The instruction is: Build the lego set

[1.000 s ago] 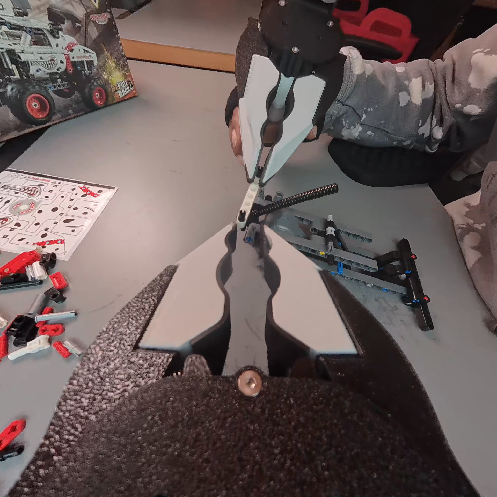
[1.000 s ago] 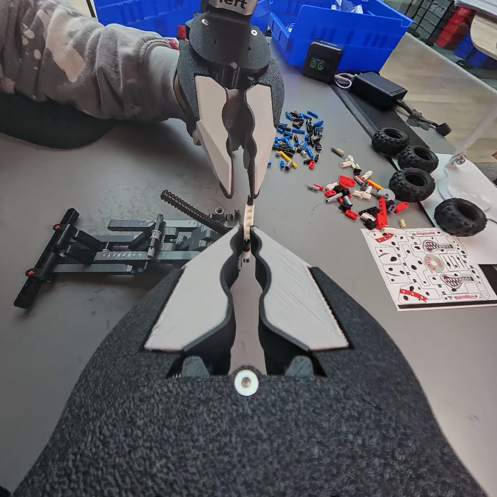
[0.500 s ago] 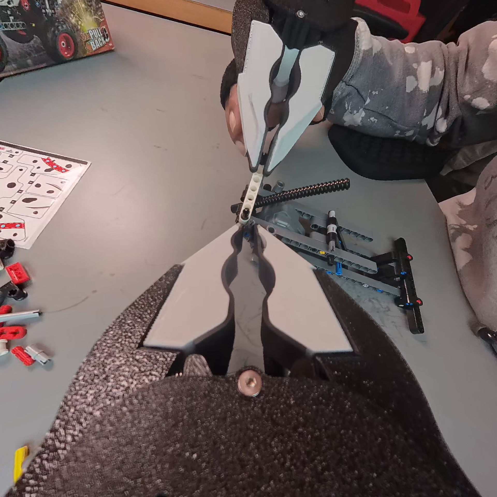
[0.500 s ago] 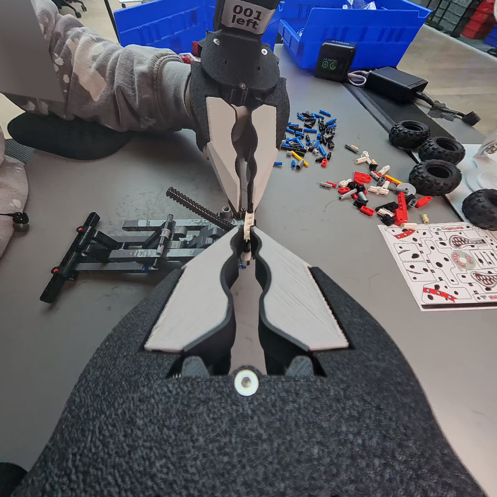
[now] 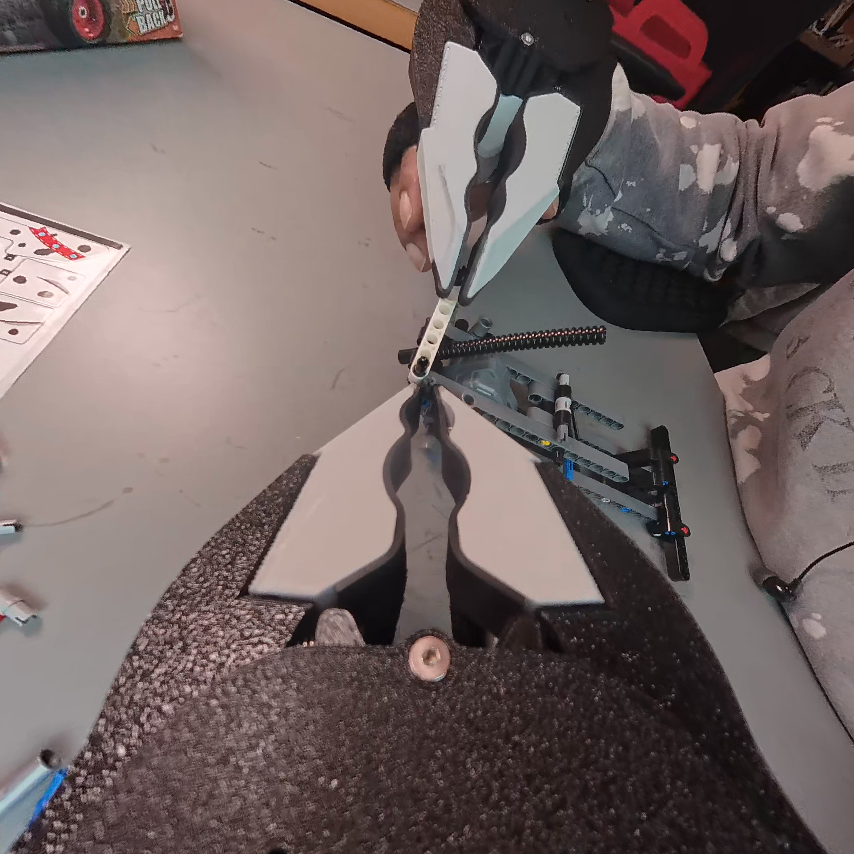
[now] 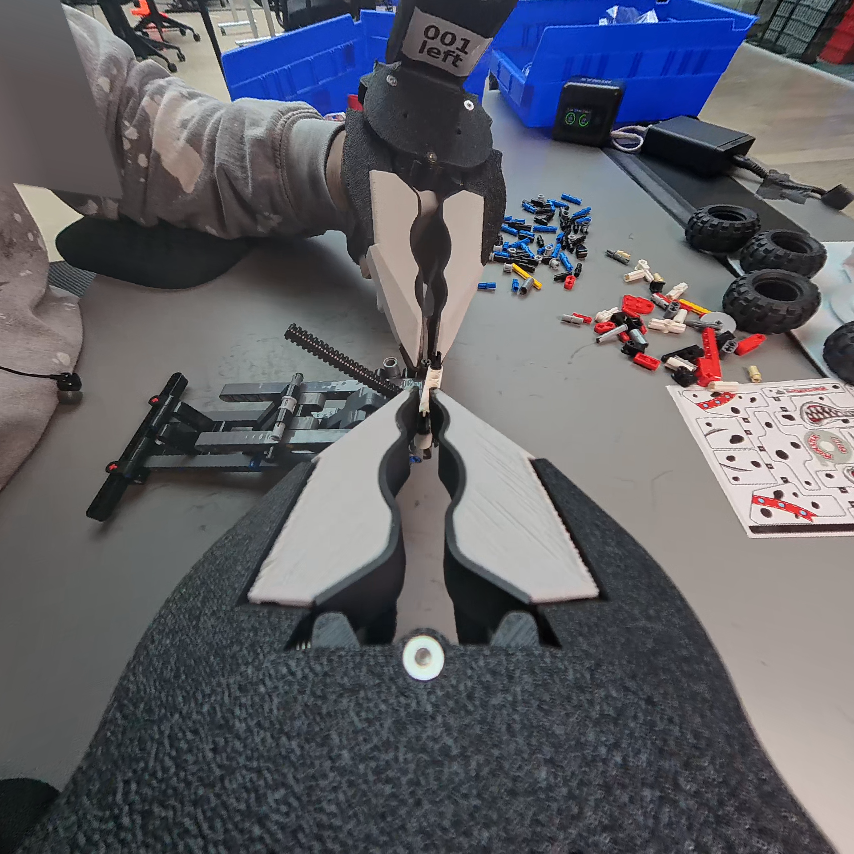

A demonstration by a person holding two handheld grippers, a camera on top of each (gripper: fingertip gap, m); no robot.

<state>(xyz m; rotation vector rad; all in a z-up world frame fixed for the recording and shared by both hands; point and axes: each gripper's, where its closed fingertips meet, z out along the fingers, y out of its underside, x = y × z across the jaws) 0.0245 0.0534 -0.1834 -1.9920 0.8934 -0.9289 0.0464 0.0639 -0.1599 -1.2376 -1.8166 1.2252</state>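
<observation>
My right gripper point(image 6: 427, 393) is shut on a white beam with holes point(image 6: 429, 386). In the left wrist view the right gripper point(image 5: 455, 295) comes down from above and holds that beam point(image 5: 432, 339) by its upper end. My left gripper point(image 5: 427, 393) is shut on a small black and blue pin point(image 5: 426, 406), whose tip meets the beam's lowest hole. In the right wrist view the left gripper point(image 6: 430, 358) points down onto the beam. A grey and black chassis frame point(image 6: 259, 430) with a black ribbed rod point(image 6: 342, 358) lies on the table just behind; it also shows in the left wrist view point(image 5: 554, 443).
A sticker sheet point(image 6: 776, 453), black tyres point(image 6: 771, 300), a pile of blue and black pins point(image 6: 545, 240) and red and white parts point(image 6: 670, 332) lie to the right. Blue bins point(image 6: 624, 60) stand behind. The set's box point(image 5: 92, 18) is at the far left. Some 4 cm of space lies between my two pairs of fingers.
The left gripper's jaws, slightly apart a second ago, have closed on the pin. Both grippers have drawn together, bringing the pin to the end of the white beam.
</observation>
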